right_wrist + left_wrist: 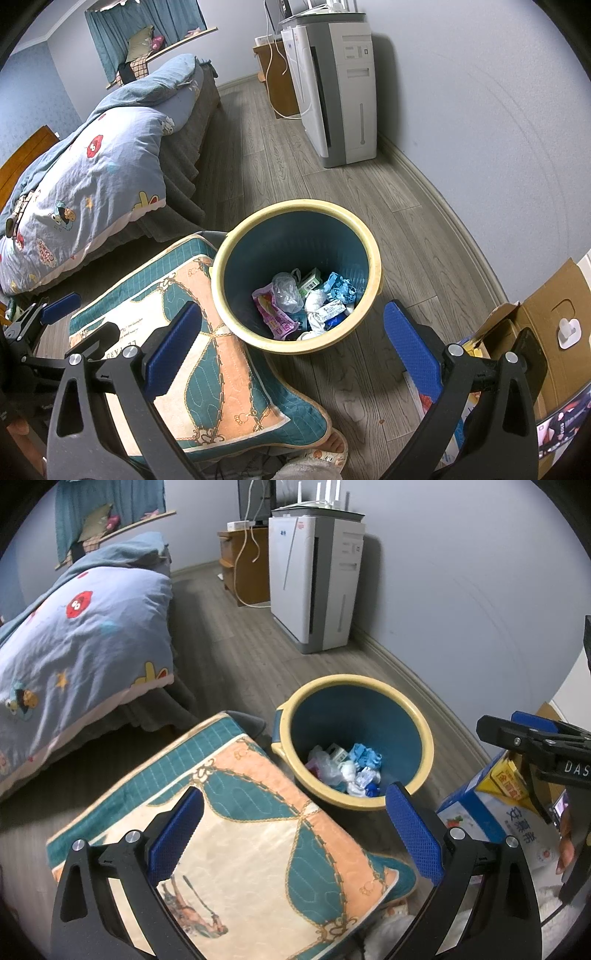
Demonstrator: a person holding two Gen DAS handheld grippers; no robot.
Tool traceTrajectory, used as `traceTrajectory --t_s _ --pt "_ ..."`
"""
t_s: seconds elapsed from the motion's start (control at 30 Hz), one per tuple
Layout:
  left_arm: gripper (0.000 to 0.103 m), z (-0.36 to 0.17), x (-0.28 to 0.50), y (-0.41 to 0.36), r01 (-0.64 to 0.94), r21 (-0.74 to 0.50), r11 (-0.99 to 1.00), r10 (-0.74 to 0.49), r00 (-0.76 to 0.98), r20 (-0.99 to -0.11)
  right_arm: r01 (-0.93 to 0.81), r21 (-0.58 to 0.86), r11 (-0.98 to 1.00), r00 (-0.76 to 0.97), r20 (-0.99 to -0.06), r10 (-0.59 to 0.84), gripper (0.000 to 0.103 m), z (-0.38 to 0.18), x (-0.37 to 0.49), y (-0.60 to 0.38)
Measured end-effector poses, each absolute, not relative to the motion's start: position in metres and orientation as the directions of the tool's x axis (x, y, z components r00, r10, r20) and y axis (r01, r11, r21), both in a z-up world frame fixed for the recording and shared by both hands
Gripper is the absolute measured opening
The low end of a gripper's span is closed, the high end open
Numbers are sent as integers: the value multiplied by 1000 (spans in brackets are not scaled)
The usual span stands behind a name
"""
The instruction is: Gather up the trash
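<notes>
A blue bin with a yellow rim (pixel 424 734) (pixel 373 243) stands on the wood floor. Inside it lies mixed trash (pixel 347 768) (pixel 310 299): crumpled blue and white wrappers, a clear plastic bag, a pink packet. My left gripper (pixel 295 808) is open and empty, above the quilted cushion (pixel 236 812) just left of the bin. My right gripper (pixel 291 325) is open and empty, held above the bin's near rim. The right gripper also shows at the right edge of the left wrist view (pixel 532 738).
A bed with a blue cartoon duvet (pixel 85 635) (pixel 92 177) is at left. A white air purifier (pixel 314 579) (pixel 340 85) stands by the wall. Cardboard boxes (pixel 546 325) and a milk carton box (pixel 495 805) sit at right. The cushion (pixel 207 354) is beside the bin.
</notes>
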State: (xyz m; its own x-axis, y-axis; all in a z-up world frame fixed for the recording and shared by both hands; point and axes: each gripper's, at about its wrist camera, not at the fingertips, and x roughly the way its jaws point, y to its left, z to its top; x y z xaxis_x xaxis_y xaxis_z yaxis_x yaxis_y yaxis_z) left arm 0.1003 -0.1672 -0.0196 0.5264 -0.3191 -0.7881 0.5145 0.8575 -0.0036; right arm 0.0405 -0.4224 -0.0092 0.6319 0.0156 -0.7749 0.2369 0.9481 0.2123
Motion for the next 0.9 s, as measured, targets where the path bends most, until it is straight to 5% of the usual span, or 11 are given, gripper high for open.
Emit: traceTrajectory --t_s 0.9 --pt "98 -17 98 -168 519 0 855 -322 530 -785 237 211 948 631 -776 15 97 -9 41 -422"
